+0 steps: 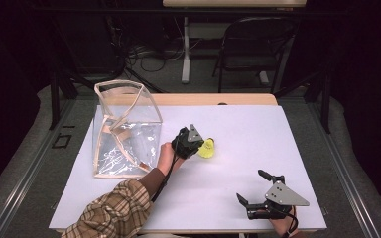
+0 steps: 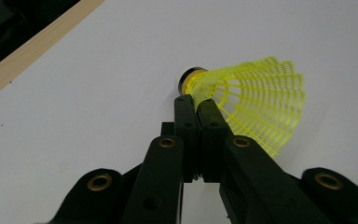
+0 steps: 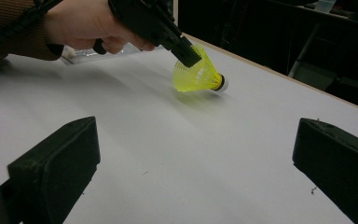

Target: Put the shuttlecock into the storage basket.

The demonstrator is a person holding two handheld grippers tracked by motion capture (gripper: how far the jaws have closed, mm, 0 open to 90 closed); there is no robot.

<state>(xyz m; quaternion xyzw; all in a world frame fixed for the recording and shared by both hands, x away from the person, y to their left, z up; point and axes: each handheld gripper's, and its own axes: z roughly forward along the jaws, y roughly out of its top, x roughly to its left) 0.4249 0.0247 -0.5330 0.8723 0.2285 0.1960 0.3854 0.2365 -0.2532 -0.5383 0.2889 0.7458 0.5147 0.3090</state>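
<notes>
The left gripper (image 1: 202, 144) pinches the mesh skirt of the yellow plastic shuttlecock (image 2: 251, 105) on the white table (image 1: 248, 129); the right gripper (image 1: 252, 187) stands wide open, empty.

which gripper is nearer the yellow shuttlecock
Left. The left gripper has its jaws shut on the shuttlecock skirt; the right gripper sits open, apart, near the table's front edge.

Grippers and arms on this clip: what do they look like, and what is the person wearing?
Both grippers are black with two straight black jaws. The left gripper and right gripper each carry a grey three-cornered plate on top. Brass-coloured rivets mark the left gripper's linkages in its own view. A black cable trails along the left forearm. The left sleeve is brown and tan plaid; the hands are bare.
</notes>
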